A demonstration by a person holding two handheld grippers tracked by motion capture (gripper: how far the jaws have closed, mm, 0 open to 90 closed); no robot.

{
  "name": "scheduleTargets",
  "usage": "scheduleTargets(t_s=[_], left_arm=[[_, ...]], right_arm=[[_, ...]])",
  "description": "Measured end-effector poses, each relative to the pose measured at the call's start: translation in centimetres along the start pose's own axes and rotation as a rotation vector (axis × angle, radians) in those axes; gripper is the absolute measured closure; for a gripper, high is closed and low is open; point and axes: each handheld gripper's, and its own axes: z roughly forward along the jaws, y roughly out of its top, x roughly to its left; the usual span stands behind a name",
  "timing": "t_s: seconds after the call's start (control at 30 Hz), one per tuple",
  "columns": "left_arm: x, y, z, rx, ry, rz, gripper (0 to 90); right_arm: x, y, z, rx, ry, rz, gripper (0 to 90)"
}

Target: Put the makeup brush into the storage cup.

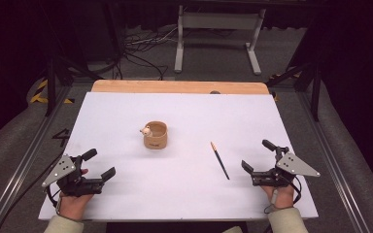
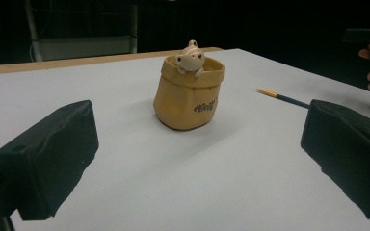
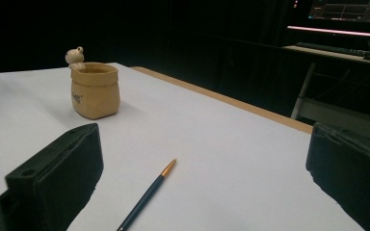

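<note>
Paintbrush [image 1: 220, 160] is lying flat on the white table [image 1: 126, 111], at roughly 10 o'clock from the right gripper [image 1: 258, 158] and close to it, handle end nearest the gripper and the orange-gold tip pointing away toward 11. In the right gripper view the brush [image 3: 147, 196] runs up between the two black jaws, so it looks lined up for a grab.

Both tools are spread wide with nothing in them. The left gripper [image 1: 99, 164] sits well apart from everything at the table's 7 o'clock corner, just aimed at the little tan pot [image 1: 155, 135] in the middle. That pot has a small bear figure [image 2: 190, 57] peeking over the rim, and it stands at about 10 o'clock from the brush, well apart from it.

Handling-wise, I'd guess the brush is super light, thin and stiff, and that smooth dark handle will probably roll or skid on the table if nudged. Lying flat makes it awkward, so I'd pinch across the handle near the middle, jaws coming down either side, and stay off the tip. The pot looks like ceramic and tippy, so go easy near it.
</note>
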Motion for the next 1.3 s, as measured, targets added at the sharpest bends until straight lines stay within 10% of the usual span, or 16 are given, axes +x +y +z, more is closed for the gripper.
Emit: scheduleTargets(t_s=[0.53,1.07,1.3], left_arm=[[-0.3,0.3,0.2,0.000,0.012,0.008,0.3],[-0.3,0.4,0.4,0.017,0.006,0.020,0.4],[-0.3,0.4,0.4,0.007,-0.011,-0.001,0.1]], right_arm=[[-0.4,1.2,0.4,0.045,-0.003,0.059,0.0],[0.4,4.5,5.4,0.138,0.091,0.029,0.1],[0.3,5.8,6.5,0.278,0.113,0.035,6.0]])
